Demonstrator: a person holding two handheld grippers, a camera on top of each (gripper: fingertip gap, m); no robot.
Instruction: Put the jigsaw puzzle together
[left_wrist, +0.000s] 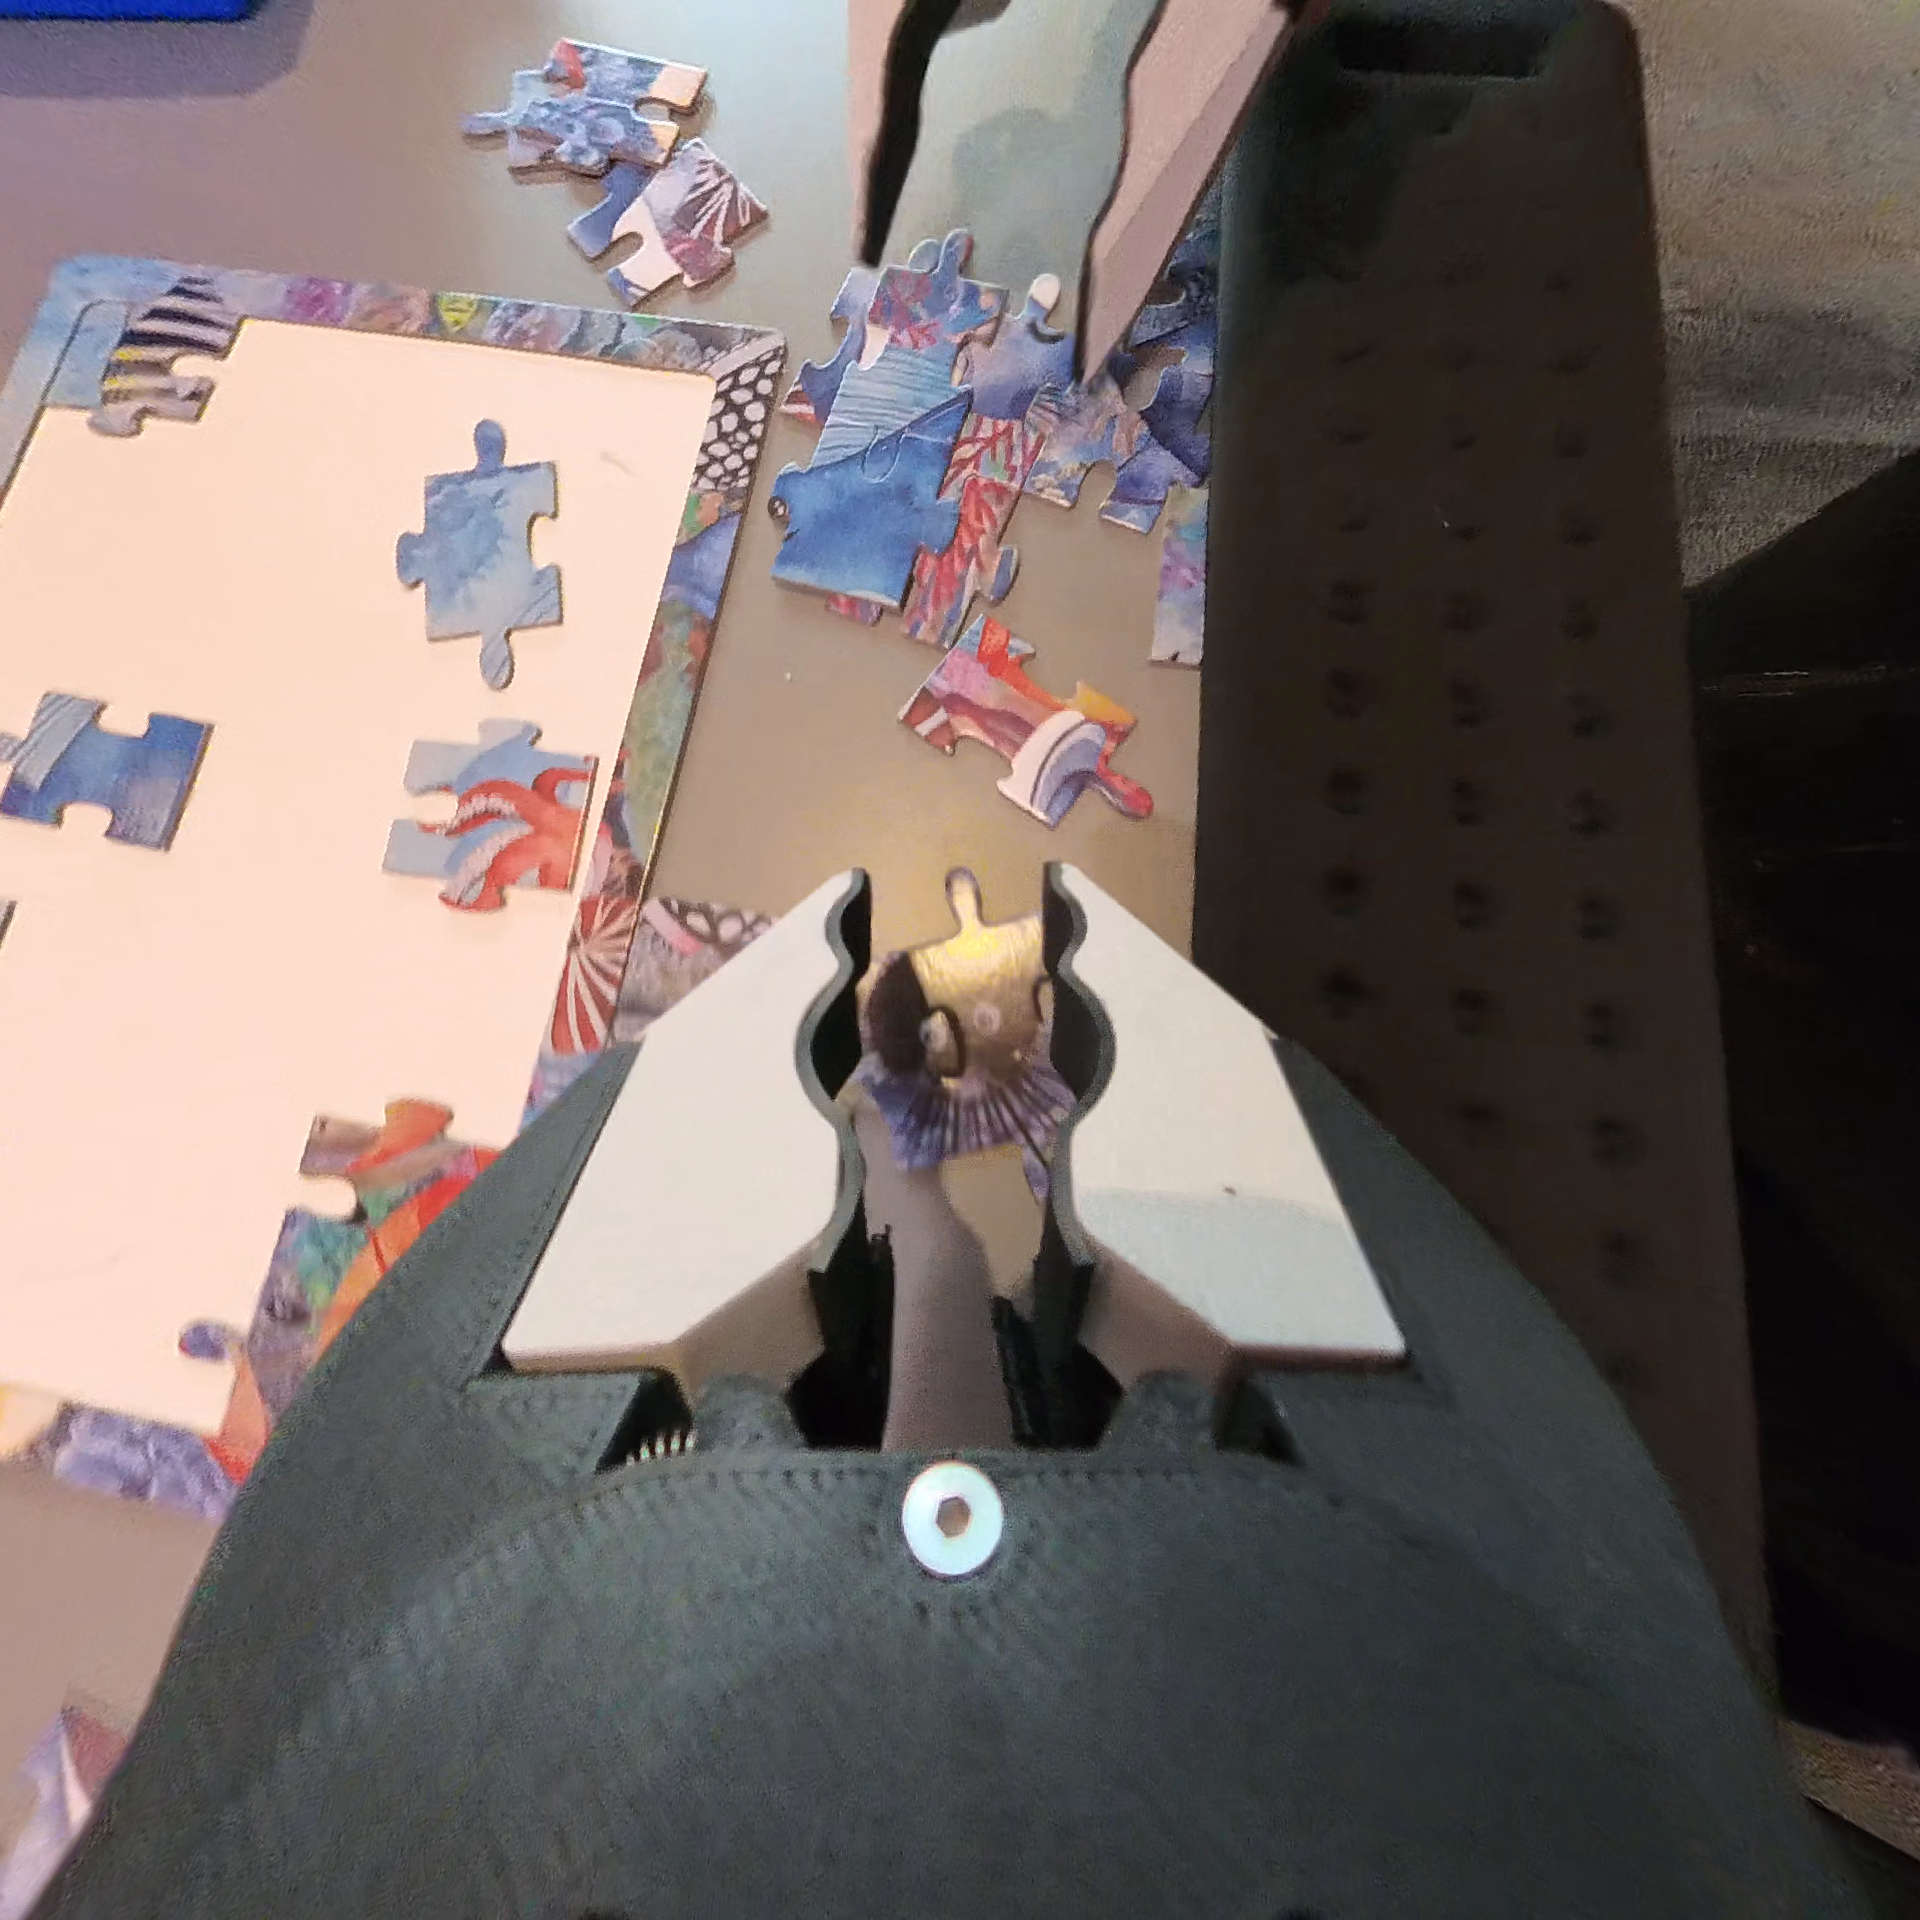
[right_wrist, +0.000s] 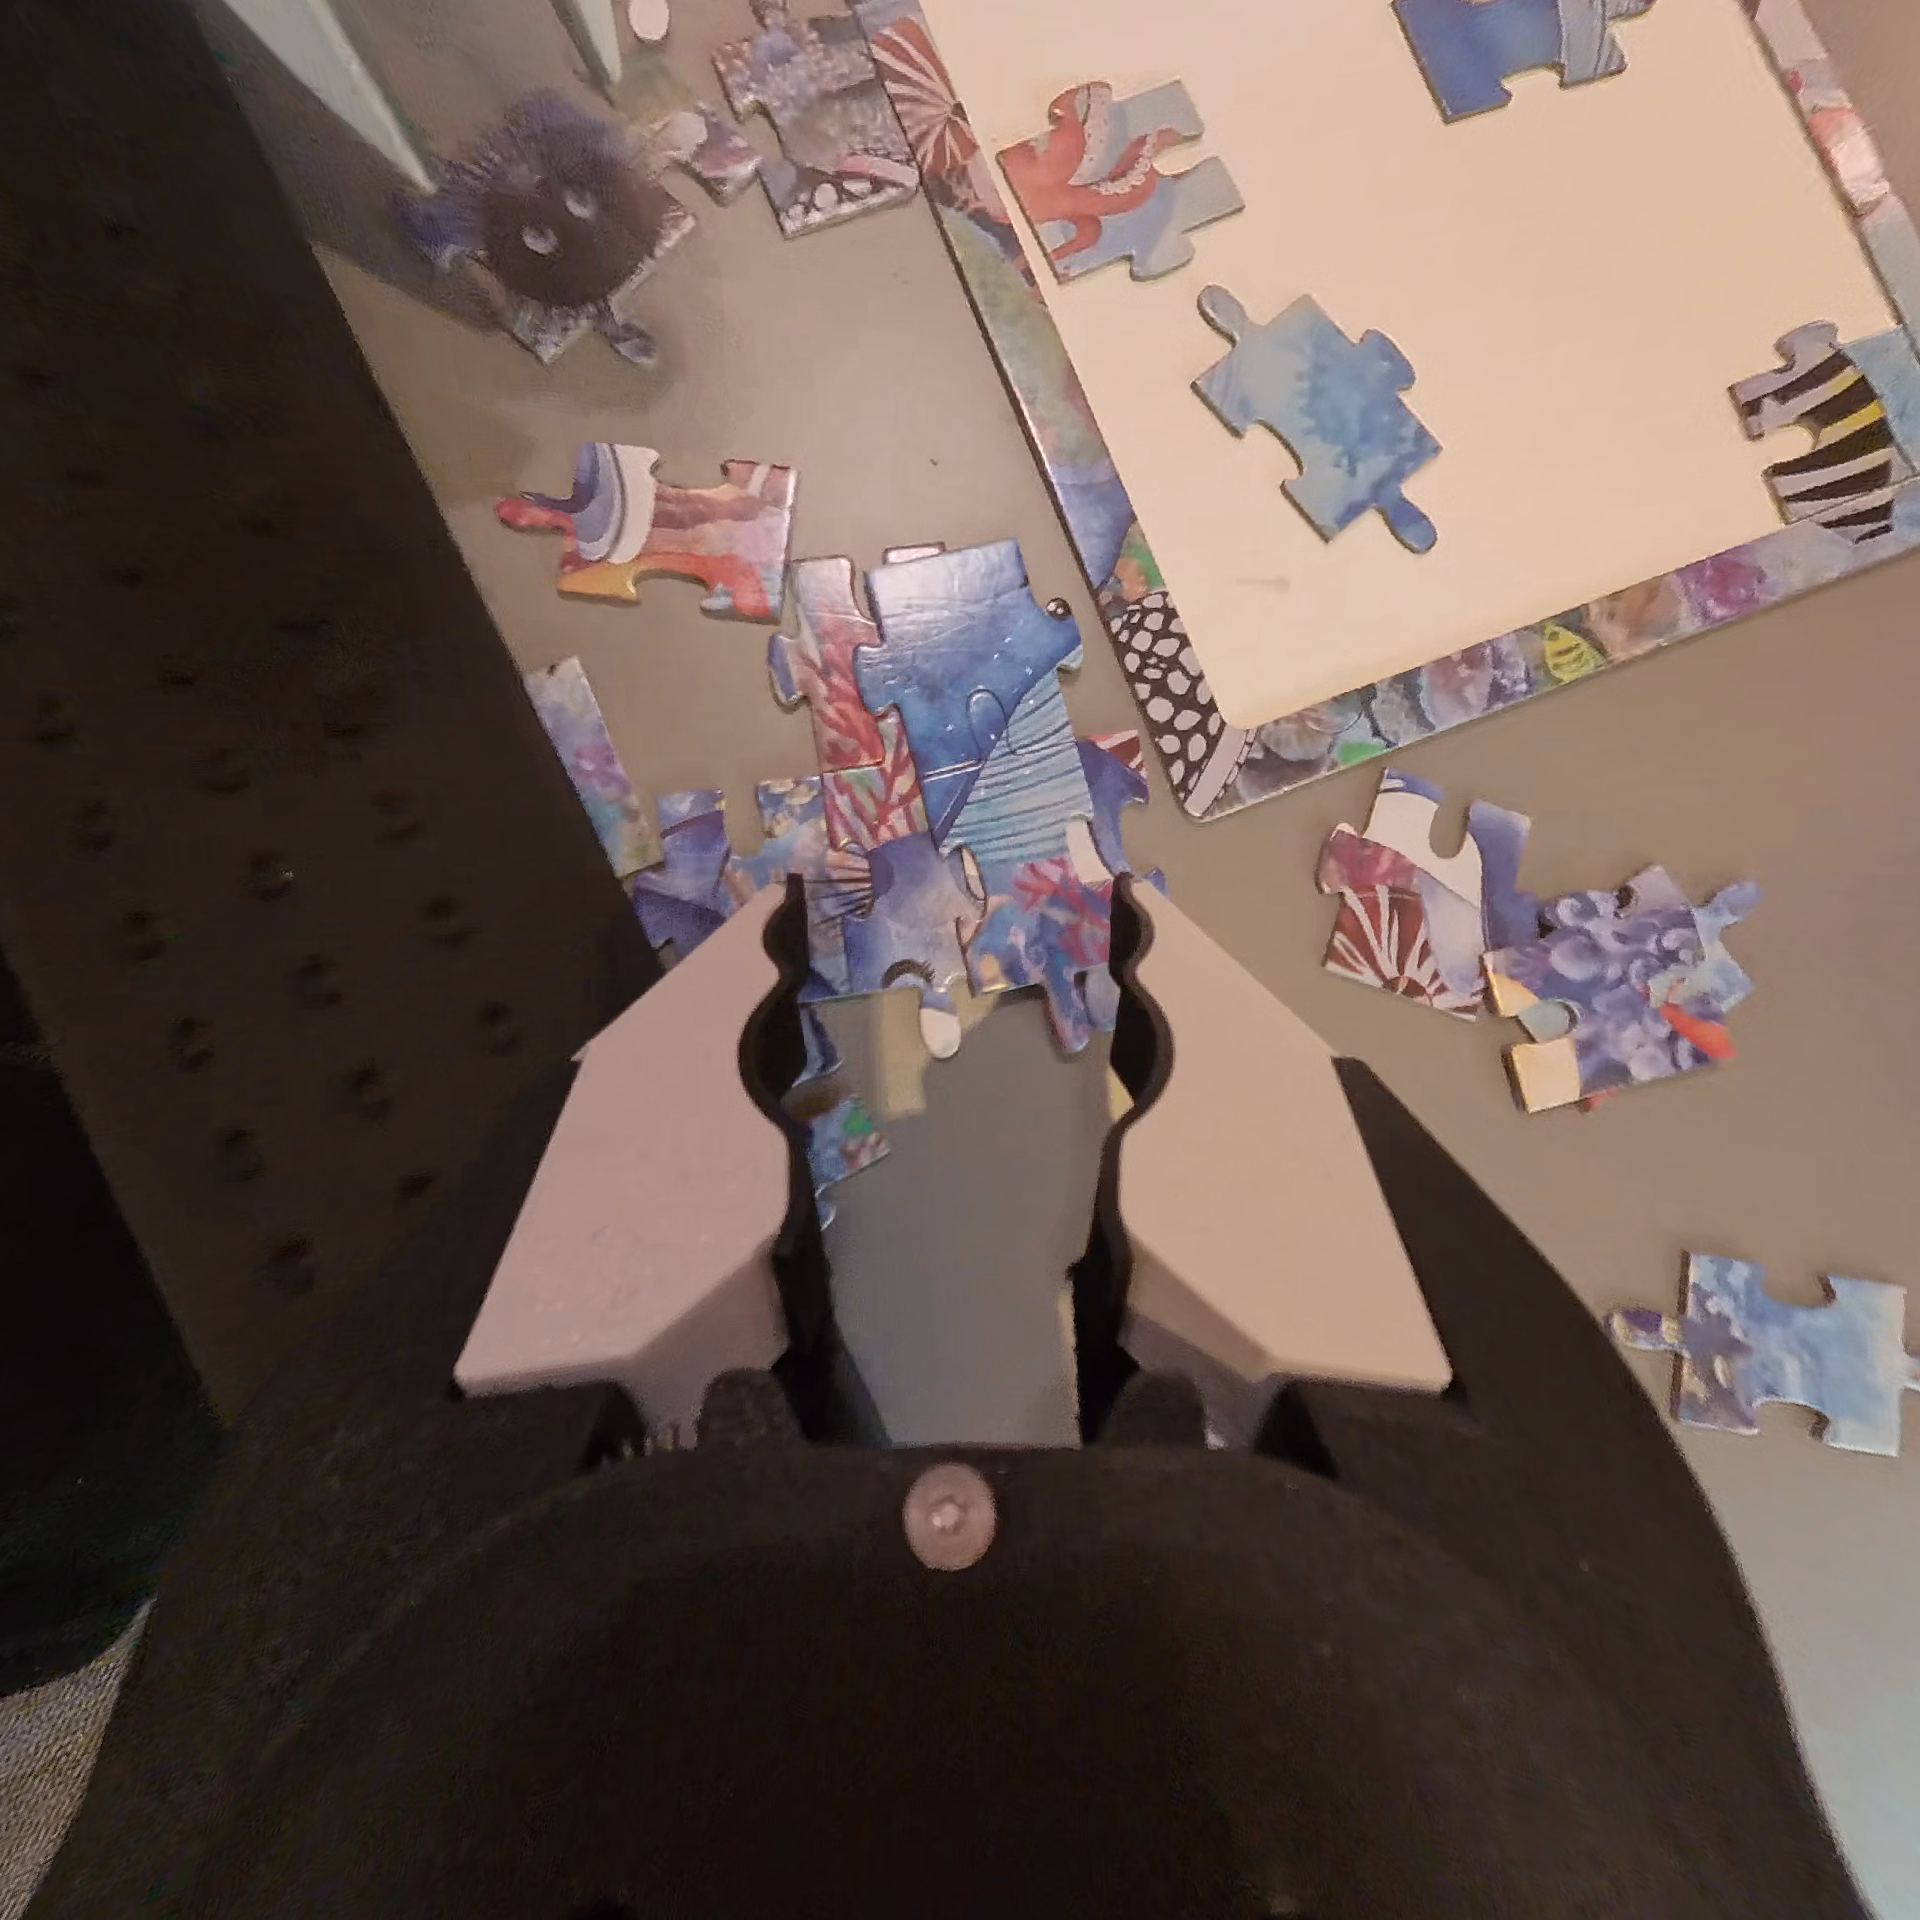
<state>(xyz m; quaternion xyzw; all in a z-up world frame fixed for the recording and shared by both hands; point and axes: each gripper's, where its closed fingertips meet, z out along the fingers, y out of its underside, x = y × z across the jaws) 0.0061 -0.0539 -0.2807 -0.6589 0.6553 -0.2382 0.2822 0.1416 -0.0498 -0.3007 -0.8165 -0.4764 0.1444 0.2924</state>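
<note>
The puzzle frame board (left_wrist: 260, 520) lies at the left, with a printed border and a bare cream middle; it also shows in the right wrist view (right_wrist: 1507, 260). Several loose pieces lie in it, among them a light blue piece (left_wrist: 488, 551) and an octopus piece (left_wrist: 499, 810). My left gripper (left_wrist: 956, 883) is shut on a dark sea-urchin piece (left_wrist: 951, 1029), just off the board's near right corner. My right gripper (right_wrist: 958, 894) is open, its tips down on a pile of blue and red pieces (right_wrist: 935, 748) beside the board. The urchin piece (right_wrist: 551, 239) looks blurred there.
A tall dark perforated panel (left_wrist: 1455, 727) stands close along the pile's outer side. A colourful loose piece (left_wrist: 1029, 738) lies between the two grippers. More loose pieces (left_wrist: 623, 145) lie beyond the board's corner, and one blue piece (right_wrist: 1787, 1361) lies apart on the grey table. Across from one pair of fingers to the other is roughly 15 cm.
</note>
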